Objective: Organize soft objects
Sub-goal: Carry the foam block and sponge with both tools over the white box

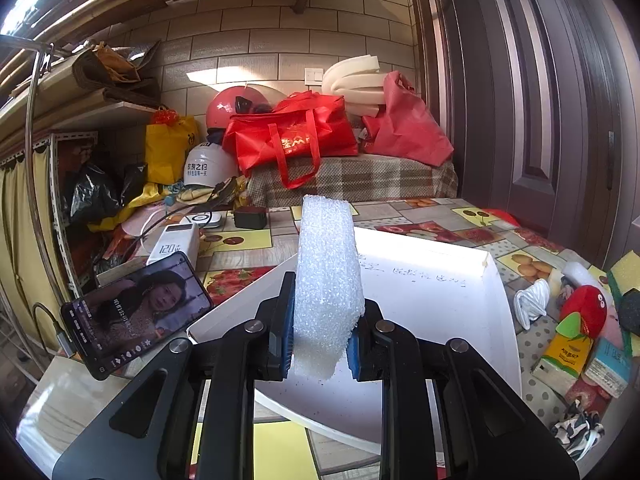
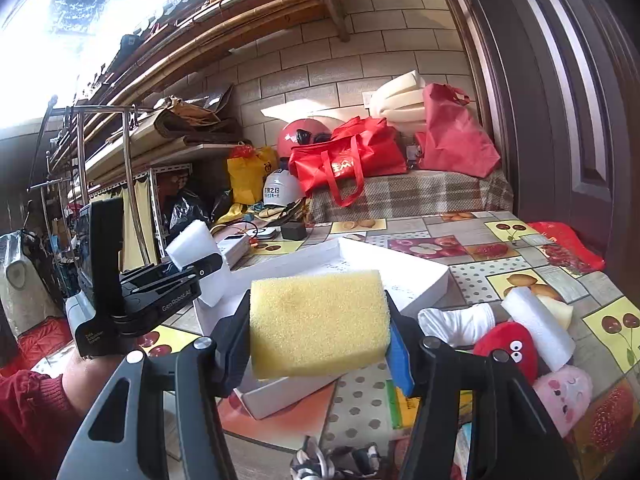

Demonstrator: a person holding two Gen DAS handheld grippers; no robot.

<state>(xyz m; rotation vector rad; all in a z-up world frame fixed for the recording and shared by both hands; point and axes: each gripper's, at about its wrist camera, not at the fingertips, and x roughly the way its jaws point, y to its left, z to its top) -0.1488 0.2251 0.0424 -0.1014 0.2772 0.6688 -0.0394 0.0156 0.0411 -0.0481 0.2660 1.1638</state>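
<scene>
My left gripper (image 1: 320, 340) is shut on a white foam block (image 1: 328, 280), held upright above the white shallow box (image 1: 440, 280). It also shows in the right wrist view (image 2: 200, 268), with the foam block (image 2: 190, 244) at the box's left edge. My right gripper (image 2: 320, 340) is shut on a yellow sponge (image 2: 318, 322), held above the near corner of the white box (image 2: 360, 264). Loose soft things lie right of the box: a white sock (image 2: 460, 322), a red plush (image 2: 508, 346), a pink plush (image 2: 564, 394) and a white foam piece (image 2: 536, 328).
A phone (image 1: 136, 312) leans at the table's left, beside a power bank (image 1: 174, 244) and charger (image 1: 250, 217). Tissue packs (image 1: 560, 356) and a patterned cloth (image 1: 576, 428) lie at the right. Red bags (image 1: 292, 136) and helmets sit behind the table. A dark door stands right.
</scene>
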